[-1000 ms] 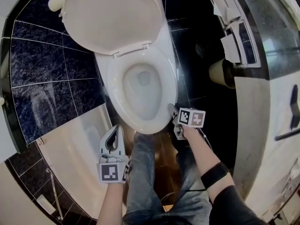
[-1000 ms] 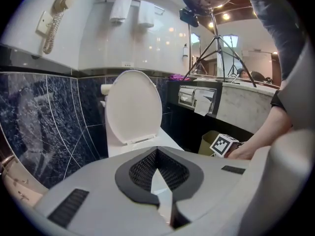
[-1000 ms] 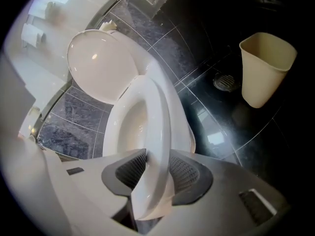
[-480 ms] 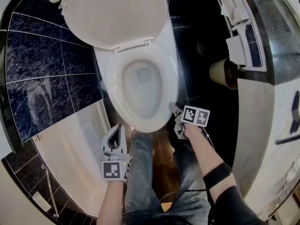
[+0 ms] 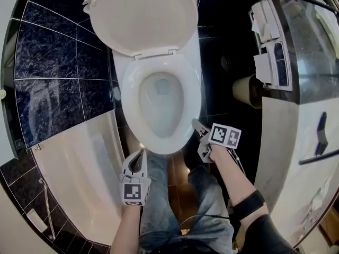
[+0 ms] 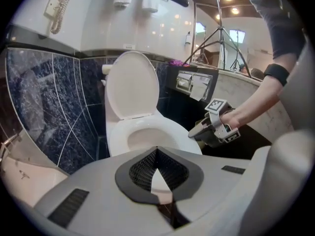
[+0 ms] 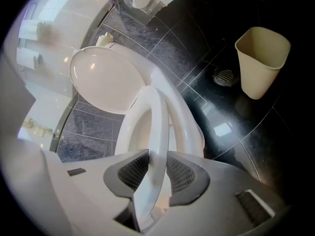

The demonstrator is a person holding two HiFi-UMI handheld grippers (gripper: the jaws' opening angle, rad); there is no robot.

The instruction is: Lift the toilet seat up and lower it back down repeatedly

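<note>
Narrowing onto the toilet seat at the front of the bowl, the right gripper now clamps it, edge newly tipped off the bowl — lift starting — while the left gripper, pinched together and empty, drifts closer.

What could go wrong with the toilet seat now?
1. The right gripper has just been closing its jaws on the thin edge of the seat, which is lifted a little off the bowl. The smooth seat might slip out and bang down.
2. The left gripper, shut and empty, is near the bowl's front, so a falling seat might hit it.
</note>
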